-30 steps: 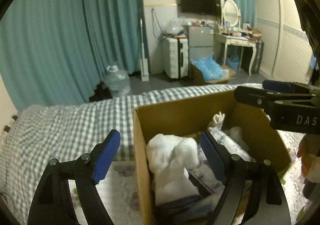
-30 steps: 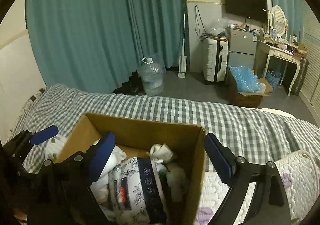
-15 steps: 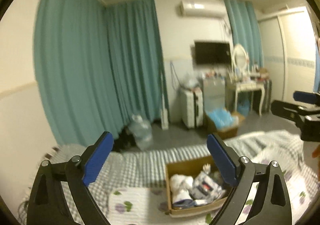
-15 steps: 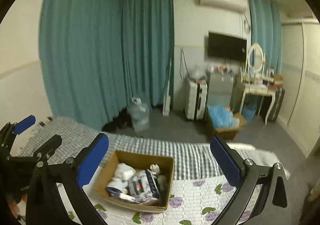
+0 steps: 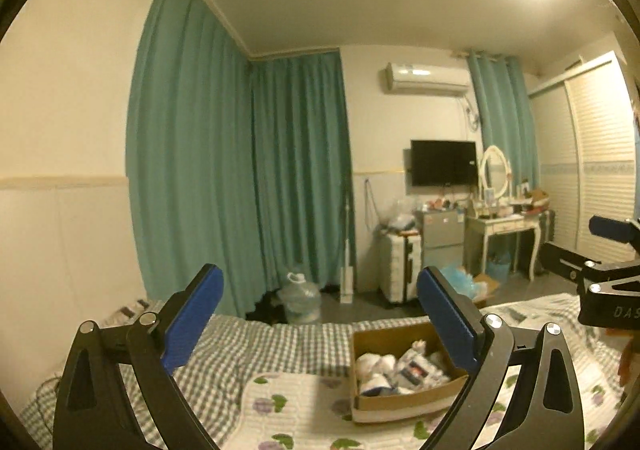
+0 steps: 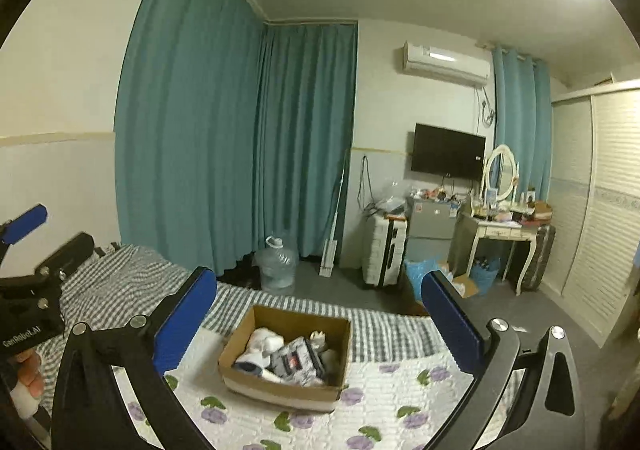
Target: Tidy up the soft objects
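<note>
— Looking down past both sets of tongs, where does the box (image 6: 285,360) lie?

— Below and ahead of both, well apart from either, on the flowered quilt (image 6: 384,402) of the bed (image 6: 120,282). In the right view it sits between the right tongs (image 6: 320,324), a little left of centre. In the left view it lies off to the right, partly behind the right-hand finger of the left tongs (image 5: 320,324).

— So which hand is nearer?

— The right looks better lined up, I'd judge; the left would have to swing across.

— And the tongs themselves?

— Both pairs spread wide, nothing between the blue pads (image 6: 184,320).

— The soft things?

— Piled inside the box: white bundles (image 6: 266,340) at the left end, a printed packet (image 6: 298,360) in the middle. The box's long axis runs left to right across the right view, slightly skewed.

— Room to move?

— Plenty of bare quilt around the box on the near side and right; checked sheet behind. The cardboard walls are the only edges to clear, so coming in from above seems best.
</note>
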The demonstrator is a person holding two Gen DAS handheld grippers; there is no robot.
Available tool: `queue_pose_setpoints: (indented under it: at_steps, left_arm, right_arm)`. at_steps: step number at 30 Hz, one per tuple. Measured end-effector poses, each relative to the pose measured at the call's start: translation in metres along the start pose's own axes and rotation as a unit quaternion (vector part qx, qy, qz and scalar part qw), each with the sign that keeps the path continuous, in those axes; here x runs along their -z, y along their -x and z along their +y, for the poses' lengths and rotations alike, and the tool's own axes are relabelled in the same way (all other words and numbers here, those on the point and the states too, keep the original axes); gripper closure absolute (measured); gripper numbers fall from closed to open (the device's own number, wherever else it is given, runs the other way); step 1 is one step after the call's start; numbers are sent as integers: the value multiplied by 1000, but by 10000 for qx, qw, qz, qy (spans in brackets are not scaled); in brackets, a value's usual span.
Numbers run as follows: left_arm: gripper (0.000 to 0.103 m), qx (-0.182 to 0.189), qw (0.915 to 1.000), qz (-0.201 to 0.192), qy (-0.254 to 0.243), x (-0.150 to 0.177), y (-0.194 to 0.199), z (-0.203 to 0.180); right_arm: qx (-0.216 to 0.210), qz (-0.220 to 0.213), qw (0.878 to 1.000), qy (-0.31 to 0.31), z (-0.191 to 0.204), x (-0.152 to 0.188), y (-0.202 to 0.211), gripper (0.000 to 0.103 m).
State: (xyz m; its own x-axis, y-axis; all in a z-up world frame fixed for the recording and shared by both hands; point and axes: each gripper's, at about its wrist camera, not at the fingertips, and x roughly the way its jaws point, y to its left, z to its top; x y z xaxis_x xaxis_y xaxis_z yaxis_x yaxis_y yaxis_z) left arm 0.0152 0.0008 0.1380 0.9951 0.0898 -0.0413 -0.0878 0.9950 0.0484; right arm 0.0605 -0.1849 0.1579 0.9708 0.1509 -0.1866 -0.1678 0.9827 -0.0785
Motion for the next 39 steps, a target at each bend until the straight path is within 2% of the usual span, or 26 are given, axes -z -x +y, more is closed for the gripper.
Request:
queue_pose_setpoints:
  at_steps: [4,5,8,12,16,21,39]
  left_arm:
    - [4,-24,9999,144,-34,33,-22,-6]
    - [4,-35,9997,217,-130,49,-29,-9]
    - [4,11,9977,578,-347,85,-57,-15]
    - [4,155,9950,970,-198,115,-76,-18]
    - [4,288,9927,1160,-163,128,-77,-22]
    - [4,305,9909,1304,-129,134,-74,-22]
    - [4,330,9894,1410,74,140,-77,-12]
  right_arm:
    - [-119,-150,9998,-58,2,32,-21,0]
    - [-170,-179,9997,-63,3,42,-27,0]
    - [-3,-232,9997,56,7,72,-47,0]
    - [-67,63,10000,-27,6,107,-76,0]
    - [-86,390,9990,-199,5,137,-96,0]
    - [-91,670,9969,-393,0,149,-108,0]
    - [24,731,9957,-561,0,149,-104,0]
